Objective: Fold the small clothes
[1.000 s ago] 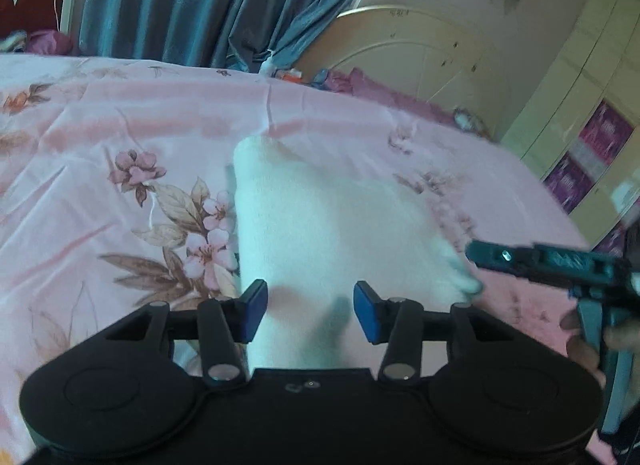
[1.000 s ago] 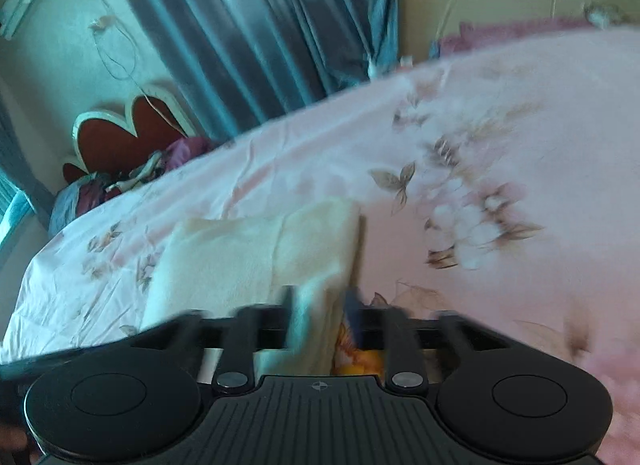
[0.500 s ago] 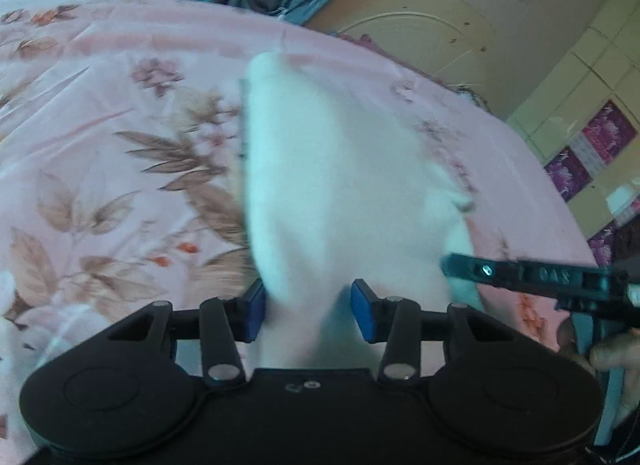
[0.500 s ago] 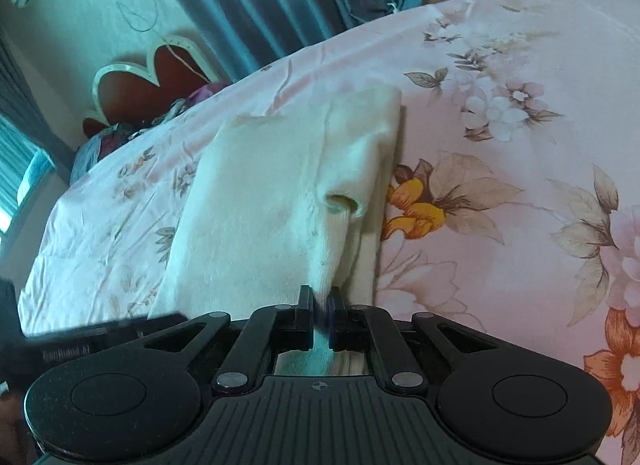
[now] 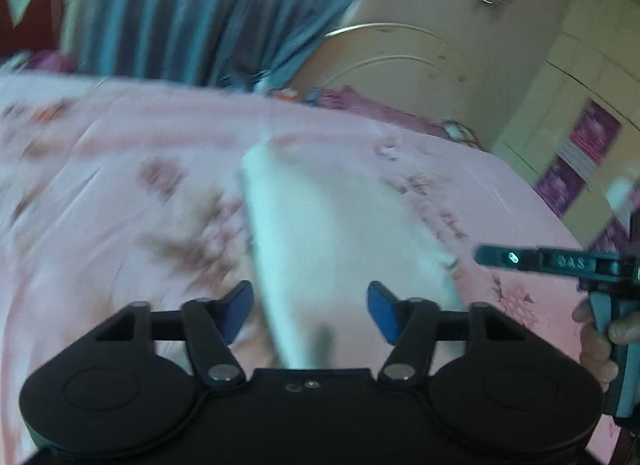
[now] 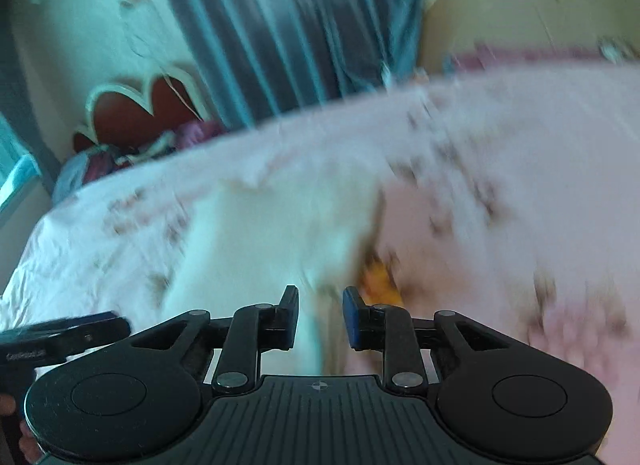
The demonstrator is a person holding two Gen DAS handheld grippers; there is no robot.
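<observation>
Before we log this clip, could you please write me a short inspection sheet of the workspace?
Surface: pink floral bedsheet, blurred.
Job's things: white folded garment lying on the sheet.
Clutter: bundled fabrics at the bed's far edge.
Grippers: left gripper open over the garment; right gripper open, jaws have just been opening, pads not pressing the cloth.
Cables: nothing seen.
Surroundings: blue curtains, cream headboard, wardrobe.

Left hand-held gripper (image 5: 310, 307): jaws parted, just opened further, pads clear of the white cloth (image 5: 340, 241) lying between and ahead on the bed (image 5: 120, 225). Right hand-held gripper (image 5: 486, 255) at right.
</observation>
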